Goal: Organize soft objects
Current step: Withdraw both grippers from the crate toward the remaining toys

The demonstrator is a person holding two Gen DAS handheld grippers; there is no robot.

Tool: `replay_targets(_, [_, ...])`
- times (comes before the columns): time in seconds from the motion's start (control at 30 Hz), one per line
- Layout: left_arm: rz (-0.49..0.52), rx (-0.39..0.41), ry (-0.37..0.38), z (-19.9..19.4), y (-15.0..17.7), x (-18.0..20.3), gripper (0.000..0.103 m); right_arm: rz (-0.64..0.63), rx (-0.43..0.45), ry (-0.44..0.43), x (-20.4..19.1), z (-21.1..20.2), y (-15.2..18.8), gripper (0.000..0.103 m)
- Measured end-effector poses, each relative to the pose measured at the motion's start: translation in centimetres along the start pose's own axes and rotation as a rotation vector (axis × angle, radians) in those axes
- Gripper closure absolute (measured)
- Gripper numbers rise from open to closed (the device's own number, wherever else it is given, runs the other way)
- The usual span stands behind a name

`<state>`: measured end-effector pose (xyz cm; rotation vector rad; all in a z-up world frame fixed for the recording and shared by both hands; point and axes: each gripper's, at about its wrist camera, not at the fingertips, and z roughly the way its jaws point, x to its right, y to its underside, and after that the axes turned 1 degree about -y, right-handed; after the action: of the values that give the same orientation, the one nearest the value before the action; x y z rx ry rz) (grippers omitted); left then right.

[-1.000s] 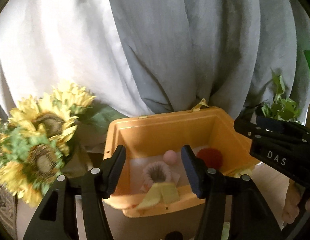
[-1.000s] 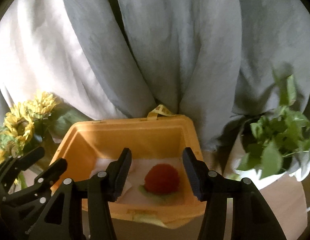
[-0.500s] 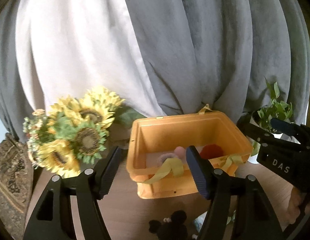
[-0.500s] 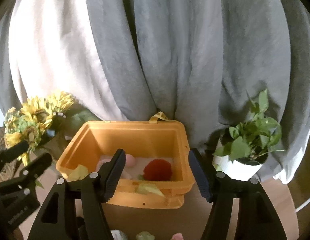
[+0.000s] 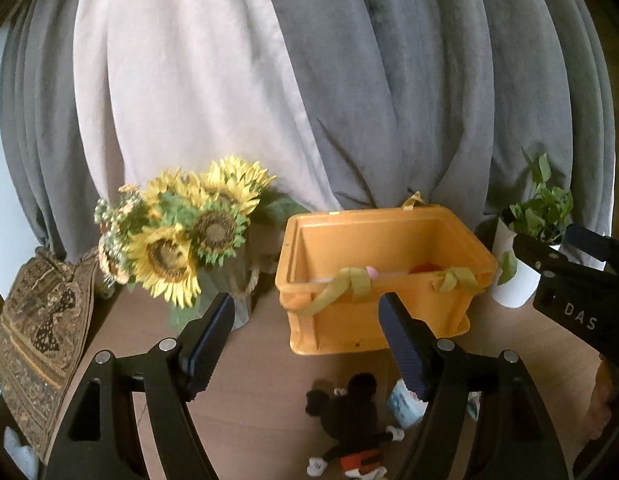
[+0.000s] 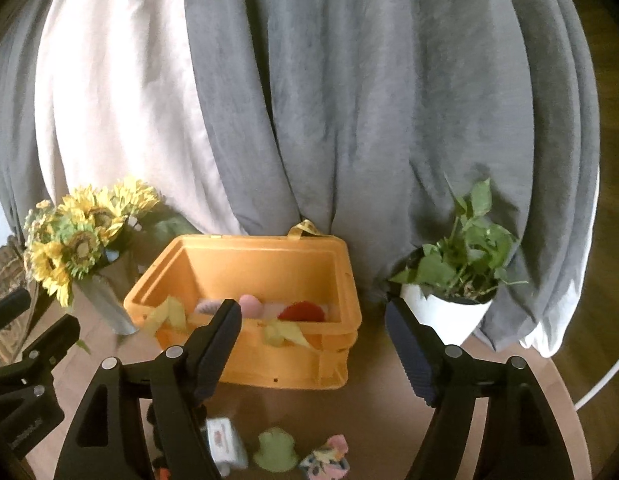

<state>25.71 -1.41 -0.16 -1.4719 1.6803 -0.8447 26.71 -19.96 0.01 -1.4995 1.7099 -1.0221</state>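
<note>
The left hand-held gripper (image 5: 305, 340) is being held with its jaws spread wide and nothing between them; the jaws have just been opening. The right hand-held gripper (image 6: 313, 348) is likewise being held wide apart and empty, its jaws also having just been opening. Both are being pointed somewhat downward toward the tabletop (image 6: 373, 412), side by side, each showing at the edge of the other's view.

Just ahead of both grippers an orange crate (image 6: 269, 364) is being seen standing on the tabletop, with yellow-green ribbons (image 5: 349, 280) draped over its near rim. Inside it a red fuzzy ball (image 6: 303, 312) is lying toward the right, a pink rounded soft piece (image 6: 251, 306) toward the middle, and something pale beside that, too hidden to be told.

Below the left gripper's fingers a black mouse plush (image 5: 351, 416) is lying on the tabletop, with a small white packet (image 5: 401, 404) just beside it. Below the right gripper a green soft toy (image 6: 275, 454) and a patterned soft piece (image 6: 327, 458) are lying near each other.

Left of the crate sunflowers (image 5: 181, 236) are standing; to its right, a potted plant (image 6: 457, 276). Grey and white curtains (image 6: 309, 100) are hanging behind.
</note>
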Motion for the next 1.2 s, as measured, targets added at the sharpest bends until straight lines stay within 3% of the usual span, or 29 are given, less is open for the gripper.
replay_targets(0.57, [0.000, -0.017, -0.019, -1.9, 4.4, 0.5, 0.028, 0.063, -0.052, 0.009, 1.1, -2.0, 4.7, 0.027])
replay_targets(1.2, [0.020, -0.155, 0.006, -0.6, 10.0, 2.1, 0.028, 0.032, -0.141, 0.004, 1.4, -1.1, 9.6, 0.027])
